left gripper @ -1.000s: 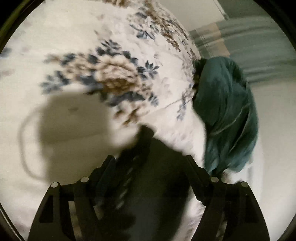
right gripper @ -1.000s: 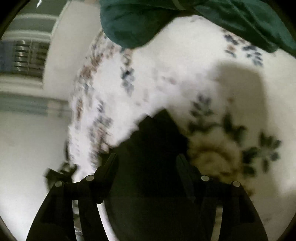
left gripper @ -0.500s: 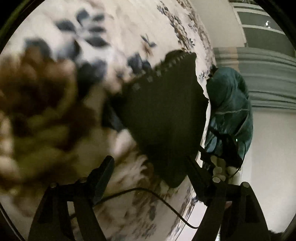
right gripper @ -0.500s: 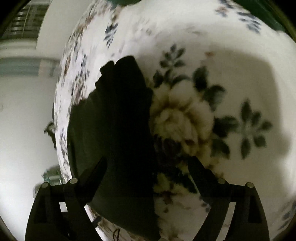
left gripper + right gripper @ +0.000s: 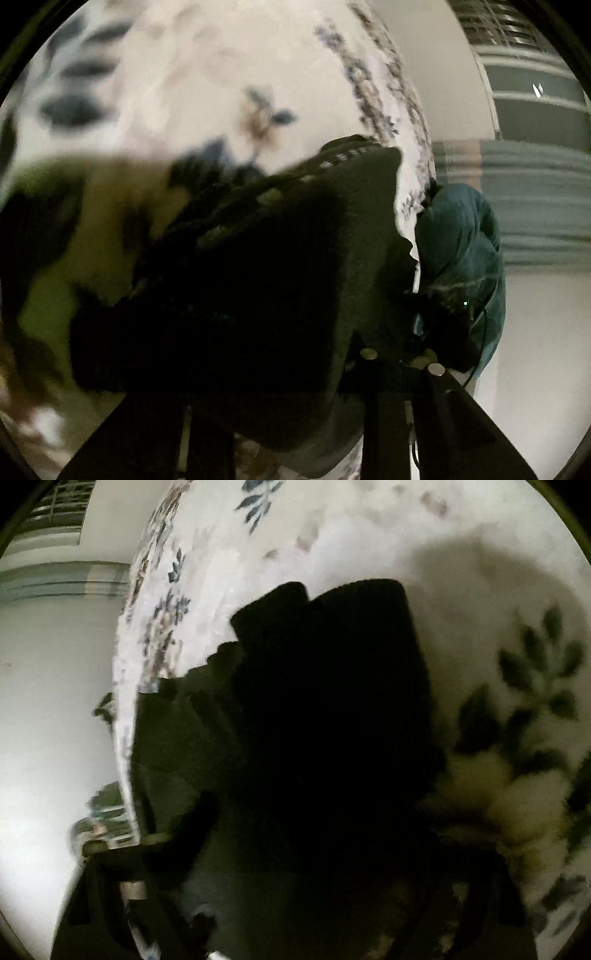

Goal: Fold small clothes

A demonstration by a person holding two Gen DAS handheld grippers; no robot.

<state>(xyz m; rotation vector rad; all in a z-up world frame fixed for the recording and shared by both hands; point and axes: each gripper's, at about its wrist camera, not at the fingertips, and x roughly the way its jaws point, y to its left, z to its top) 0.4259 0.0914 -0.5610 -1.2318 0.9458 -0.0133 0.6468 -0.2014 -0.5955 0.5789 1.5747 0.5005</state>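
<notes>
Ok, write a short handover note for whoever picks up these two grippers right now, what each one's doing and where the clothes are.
Left gripper: jaws hidden under the dark garment; grip unclear.
Right gripper: jaws also lost in that dark cloth; grip unclear.
The dark garment lies near the edge of the floral bedspread, partly doubled over. A teal garment sits bunched at the bed's edge.
Left: finish and flatten the dark fold, then fold the teal one.

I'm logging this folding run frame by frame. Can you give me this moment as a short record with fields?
surface: floral bedspread
garment in work: dark garment, lying on the bedspread, fills the space between both grippers' fingers
other clothing: teal garment, bunched at the bed edge
left gripper: grip hidden by cloth
right gripper: too dark to judge
</notes>
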